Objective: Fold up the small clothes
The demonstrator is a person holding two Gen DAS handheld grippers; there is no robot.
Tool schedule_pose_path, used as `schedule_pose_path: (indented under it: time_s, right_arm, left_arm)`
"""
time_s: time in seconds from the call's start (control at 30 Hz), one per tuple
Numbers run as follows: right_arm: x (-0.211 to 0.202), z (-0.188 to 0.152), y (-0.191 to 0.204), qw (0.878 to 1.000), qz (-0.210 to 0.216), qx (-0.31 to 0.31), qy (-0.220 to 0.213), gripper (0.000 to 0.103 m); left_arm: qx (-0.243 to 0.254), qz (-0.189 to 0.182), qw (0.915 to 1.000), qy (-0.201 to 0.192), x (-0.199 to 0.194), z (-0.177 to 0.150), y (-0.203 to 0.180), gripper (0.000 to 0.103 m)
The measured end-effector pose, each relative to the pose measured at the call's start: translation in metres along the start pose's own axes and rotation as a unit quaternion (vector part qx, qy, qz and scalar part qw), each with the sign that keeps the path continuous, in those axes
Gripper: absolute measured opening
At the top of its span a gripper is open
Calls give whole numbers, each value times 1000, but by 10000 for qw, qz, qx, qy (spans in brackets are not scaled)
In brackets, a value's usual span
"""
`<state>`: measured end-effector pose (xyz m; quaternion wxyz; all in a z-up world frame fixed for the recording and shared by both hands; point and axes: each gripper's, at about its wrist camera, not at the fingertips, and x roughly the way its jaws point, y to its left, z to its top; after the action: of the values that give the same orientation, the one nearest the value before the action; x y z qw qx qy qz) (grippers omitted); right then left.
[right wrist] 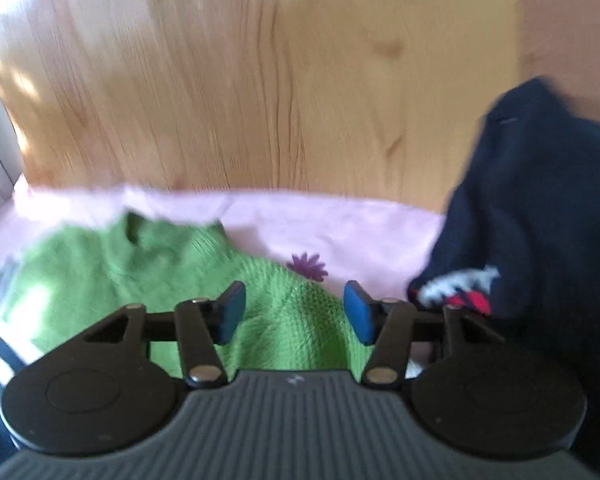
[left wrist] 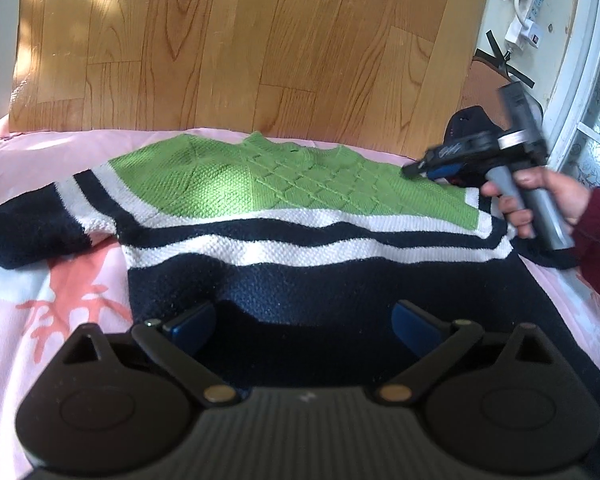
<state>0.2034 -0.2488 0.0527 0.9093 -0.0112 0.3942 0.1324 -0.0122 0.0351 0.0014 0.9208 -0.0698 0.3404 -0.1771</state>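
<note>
Navy knit at the hem lies under the left tool [left wrist: 304, 324], whose jaws stand wide apart and empty. That sweater [left wrist: 292, 216] is spread flat on the pink bed cover [left wrist: 28, 320], collar toward its far edge. Soft, thick and floppy, it wants pinching at shoulder or hem corners. Over the far green shoulder, the right tool [right wrist: 295, 314] gapes empty too.

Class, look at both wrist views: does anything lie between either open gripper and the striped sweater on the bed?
Nothing visible does. The left gripper hangs open right over the sweater at its navy hem, and the right gripper is open over the green shoulder. A dark garment sits off to the side.
</note>
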Motion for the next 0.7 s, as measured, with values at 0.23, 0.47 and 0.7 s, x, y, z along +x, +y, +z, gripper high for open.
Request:
schedule_pose_path:
  time_s: [0.23,0.47,0.7]
  right_arm:
    - [8,-10,24,9880,-887,-1240,-235,8]
    - [22,-17,35,9709,-1723,-1605,-444,24]
    - [-47,-34,53,9962,-367,-625,-484,54]
  left_arm:
    - [-121,-166,9998,0,1,2,6,101]
    - [-79,-131,9999,-6,0,1,5,101]
    - [-220,-315,9989,-265,-11,2,10,101]
